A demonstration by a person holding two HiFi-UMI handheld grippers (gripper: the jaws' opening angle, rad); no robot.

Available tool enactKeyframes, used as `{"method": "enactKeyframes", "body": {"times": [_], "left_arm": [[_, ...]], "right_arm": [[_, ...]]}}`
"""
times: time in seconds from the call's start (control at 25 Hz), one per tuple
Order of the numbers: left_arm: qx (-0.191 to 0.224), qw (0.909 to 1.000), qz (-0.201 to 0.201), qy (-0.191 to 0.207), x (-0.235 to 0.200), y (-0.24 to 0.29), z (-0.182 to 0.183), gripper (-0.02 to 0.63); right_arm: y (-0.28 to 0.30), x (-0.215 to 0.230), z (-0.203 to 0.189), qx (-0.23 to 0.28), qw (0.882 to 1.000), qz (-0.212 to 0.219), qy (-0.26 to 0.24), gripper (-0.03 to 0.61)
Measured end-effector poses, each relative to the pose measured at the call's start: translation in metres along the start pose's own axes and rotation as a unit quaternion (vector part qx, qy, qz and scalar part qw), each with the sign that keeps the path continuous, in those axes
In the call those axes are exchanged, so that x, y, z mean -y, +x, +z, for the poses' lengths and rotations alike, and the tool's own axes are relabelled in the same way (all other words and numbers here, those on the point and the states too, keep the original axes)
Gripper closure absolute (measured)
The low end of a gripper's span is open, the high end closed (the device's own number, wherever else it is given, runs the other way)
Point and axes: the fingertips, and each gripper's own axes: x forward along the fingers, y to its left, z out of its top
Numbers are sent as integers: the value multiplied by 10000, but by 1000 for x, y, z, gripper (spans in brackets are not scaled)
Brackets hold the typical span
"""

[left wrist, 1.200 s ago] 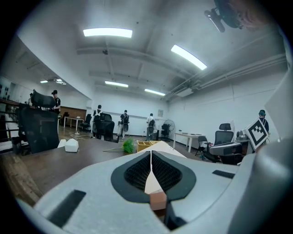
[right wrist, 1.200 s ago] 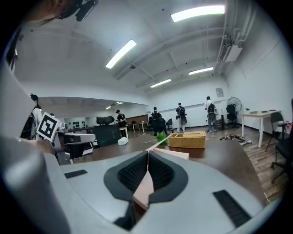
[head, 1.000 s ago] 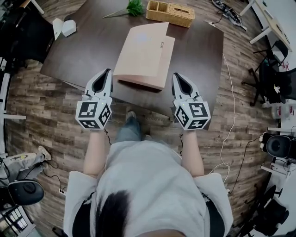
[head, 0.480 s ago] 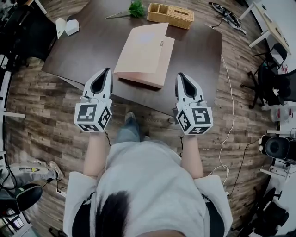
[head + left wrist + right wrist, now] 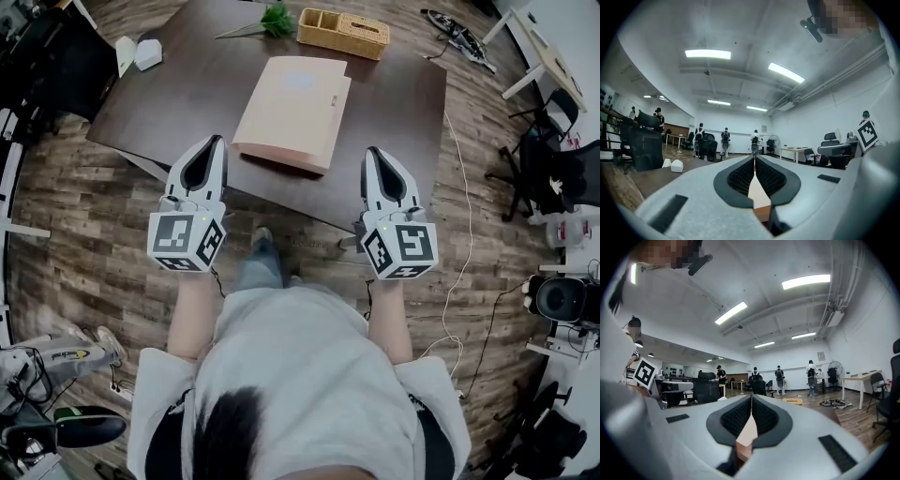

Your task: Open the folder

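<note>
Evidently nothing has started: the folder (image 5: 286,112) lies flat and shut on the table (image 5: 187,103), ahead of both tools. The left gripper (image 5: 216,142) and right gripper (image 5: 373,153) hang off the near edge, jaws pressed together, holding nothing. Next I'd open one and slip it under the cover's free edge. The basket (image 5: 344,30) and plant (image 5: 274,16) sit behind the folder, out of the way.
</note>
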Motion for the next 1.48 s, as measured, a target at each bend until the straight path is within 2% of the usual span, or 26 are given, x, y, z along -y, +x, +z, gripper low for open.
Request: {"method": "enactKeyframes", "body": {"times": [0.56, 1.04, 1.48], "left_arm": [[235, 9997, -1, 18, 17, -23, 17, 600], [438, 9990, -16, -82, 16, -28, 28, 600], [441, 9989, -76, -141, 25, -29, 28, 600]], "right_arm": [[-33, 0, 30, 494, 9986, -162, -94, 566], [-37, -8, 37, 581, 9980, -132, -197, 566], [-45, -5, 38, 599, 9979, -153, -177, 566]]}}
